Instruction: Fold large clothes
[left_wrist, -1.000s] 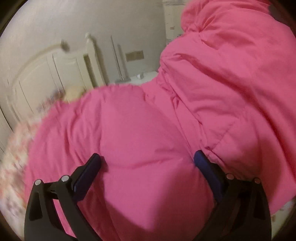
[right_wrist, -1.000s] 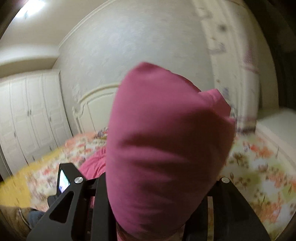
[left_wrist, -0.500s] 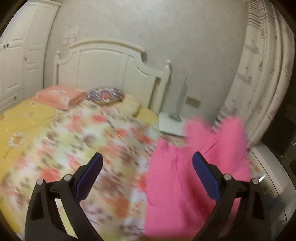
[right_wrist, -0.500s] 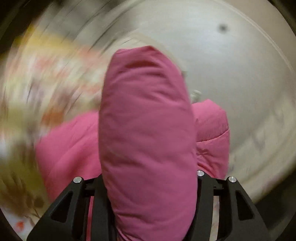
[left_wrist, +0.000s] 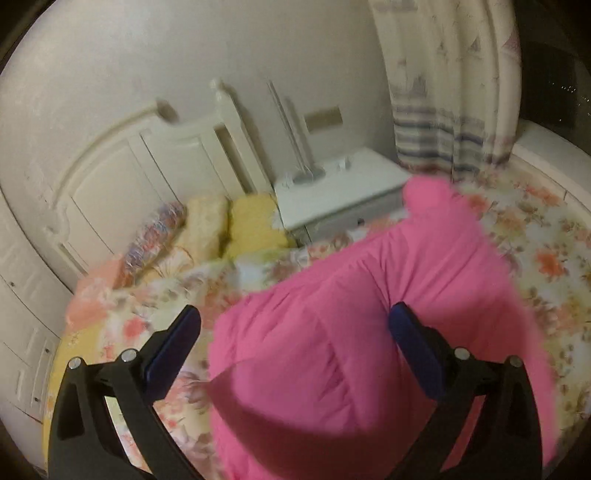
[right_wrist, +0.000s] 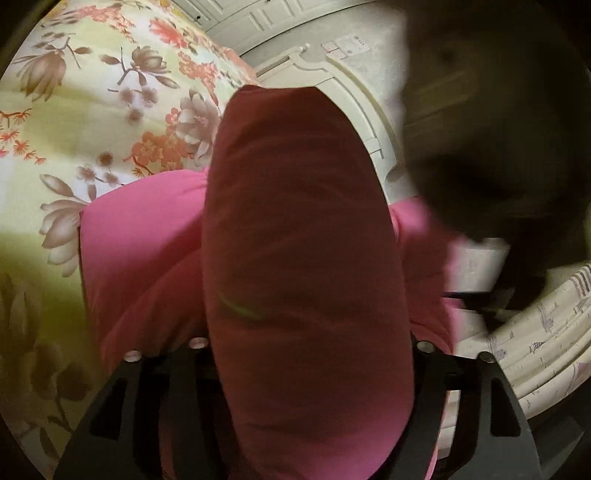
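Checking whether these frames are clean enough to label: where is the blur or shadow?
Left wrist view: fisheye bend, the pink garment and floral bedspread smeared; left gripper sharp. Right wrist view: a garment bulge in dark shade fills the middle; a blurred dark mass covers upper right.

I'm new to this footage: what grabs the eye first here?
A puffy pink garment heaped on the floral bedspread, in front of the open left gripper. In the right wrist view a thick fold of it fills the right gripper, whose jaws have just been opening.
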